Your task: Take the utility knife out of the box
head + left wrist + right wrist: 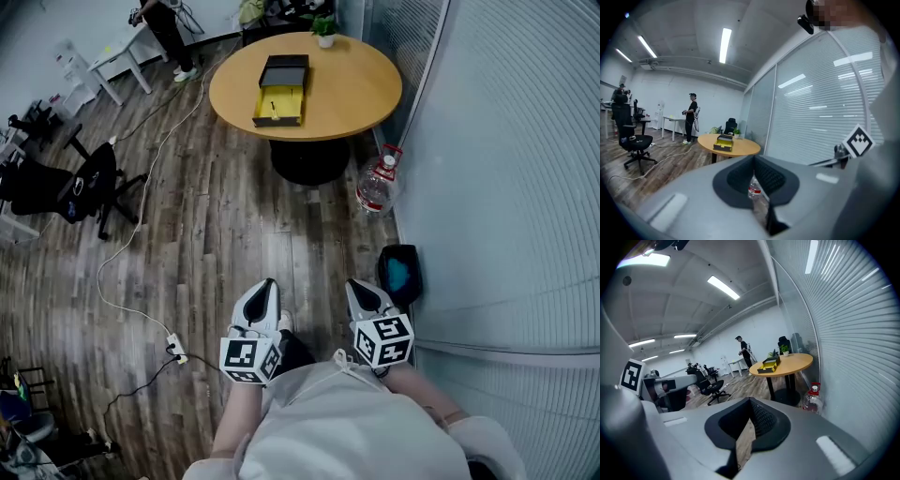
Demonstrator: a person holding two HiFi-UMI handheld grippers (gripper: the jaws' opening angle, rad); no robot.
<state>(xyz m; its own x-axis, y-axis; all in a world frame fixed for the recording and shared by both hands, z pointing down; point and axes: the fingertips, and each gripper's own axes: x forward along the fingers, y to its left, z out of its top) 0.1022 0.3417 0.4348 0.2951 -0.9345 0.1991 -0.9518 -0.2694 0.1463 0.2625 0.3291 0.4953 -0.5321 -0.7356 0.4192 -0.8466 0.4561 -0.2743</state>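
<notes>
Fingers [684,201] of the left gripper [265,292] and those of the right gripper [362,291] were pressed together with nothing between them. Both tools were held low and side by side in front of the person's body, a carrying posture that suited the distance left to cover. Beneath them lay the wood-plank floor [225,216], crossed by a pale cable [131,234] that ran to a power strip. A large water bottle [379,183] with a red cap stood against the blinds just beside the table's pedestal, out of the walking line.

Well beyond, the round wooden tabletop [356,89] carried the box [278,105], open, its black lid [284,70] lying touching it at the far end, so the yellow lining faced up and could be reached from above. A thin dark sliver [273,106] on that lining was probably the utility knife, though too small to be sure. A potted plant [325,28] sat at the table's far edge. A person [169,33] stood near a white desk in the background. The extraction had not begun; the approach came first.
</notes>
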